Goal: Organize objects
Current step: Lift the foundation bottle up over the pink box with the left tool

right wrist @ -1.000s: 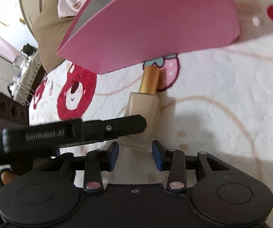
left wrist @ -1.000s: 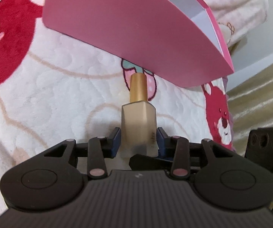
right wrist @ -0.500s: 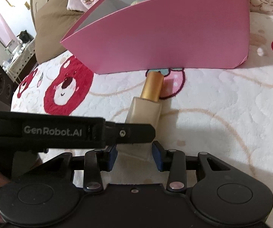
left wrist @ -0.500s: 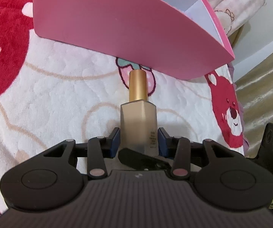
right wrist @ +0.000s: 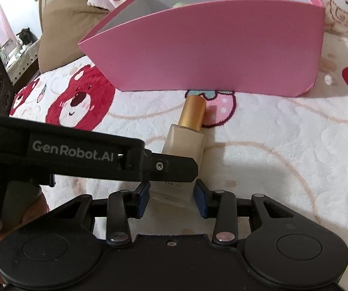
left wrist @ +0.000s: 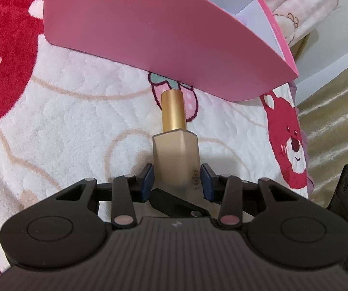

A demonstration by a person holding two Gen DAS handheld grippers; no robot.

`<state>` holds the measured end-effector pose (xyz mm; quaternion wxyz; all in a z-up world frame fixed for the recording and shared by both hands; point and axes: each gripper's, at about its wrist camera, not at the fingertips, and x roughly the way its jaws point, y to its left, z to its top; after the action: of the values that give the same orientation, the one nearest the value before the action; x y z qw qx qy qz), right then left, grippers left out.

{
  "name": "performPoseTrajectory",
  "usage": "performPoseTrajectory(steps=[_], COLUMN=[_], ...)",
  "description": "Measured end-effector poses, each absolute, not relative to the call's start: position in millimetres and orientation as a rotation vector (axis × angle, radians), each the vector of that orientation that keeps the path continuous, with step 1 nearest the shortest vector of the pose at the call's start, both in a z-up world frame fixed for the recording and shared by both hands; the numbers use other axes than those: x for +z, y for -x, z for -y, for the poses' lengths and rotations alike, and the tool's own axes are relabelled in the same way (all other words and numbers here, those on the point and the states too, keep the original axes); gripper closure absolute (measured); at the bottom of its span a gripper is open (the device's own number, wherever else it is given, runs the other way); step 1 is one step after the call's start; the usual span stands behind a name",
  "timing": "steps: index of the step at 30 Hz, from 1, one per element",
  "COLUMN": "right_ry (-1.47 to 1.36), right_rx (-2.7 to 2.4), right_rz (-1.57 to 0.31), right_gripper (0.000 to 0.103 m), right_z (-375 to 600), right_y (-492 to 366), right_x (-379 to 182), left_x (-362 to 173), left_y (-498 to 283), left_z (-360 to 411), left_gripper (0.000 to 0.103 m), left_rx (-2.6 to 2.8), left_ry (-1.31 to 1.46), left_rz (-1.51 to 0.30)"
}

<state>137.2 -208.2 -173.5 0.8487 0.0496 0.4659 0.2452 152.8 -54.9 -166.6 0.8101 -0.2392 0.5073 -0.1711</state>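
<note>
A frosted beige bottle with a gold cap lies on the bear-print blanket, cap toward a pink box. My left gripper has its blue pads against both sides of the bottle's lower body. My right gripper also closes on the bottle near its base; the left gripper's black finger crosses in front of it. The pink box stands just beyond the cap, open at the top, with something pale green inside.
The white blanket with red bears covers the surface. A tan pillow and a patterned pillow lie behind the box. The bed edge and a beige curtain are at the right in the left wrist view.
Both grippers, with the bottle between them, have drawn back and tilted so the box sits farther off. The right gripper's pads have come in around the bottle's base.
</note>
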Motion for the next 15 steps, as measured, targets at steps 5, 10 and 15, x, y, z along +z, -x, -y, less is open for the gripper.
performPoseTrajectory(steps=[5, 10, 15], right_ry=[-0.075, -0.083, -0.057], right_rx=[0.523, 0.546, 0.586], right_rz=[-0.965, -0.967, -0.954], right_gripper=[0.058, 0.058, 0.058], right_z=[201.2, 193.8, 175.9], right_y=[-127.9, -116.4, -102.3], right_x=[-164.9, -154.6, -141.9], left_x=[-155.5, -138.3, -119.6], left_y=[-144.4, -132.6, -118.2], left_z=[55.9, 51.9, 37.3], left_gripper=[0.064, 0.064, 0.064], left_rx=[-0.369, -0.352, -0.330], left_ry=[0.474, 0.413, 0.374], left_rz=[-1.073, -1.086, -1.094])
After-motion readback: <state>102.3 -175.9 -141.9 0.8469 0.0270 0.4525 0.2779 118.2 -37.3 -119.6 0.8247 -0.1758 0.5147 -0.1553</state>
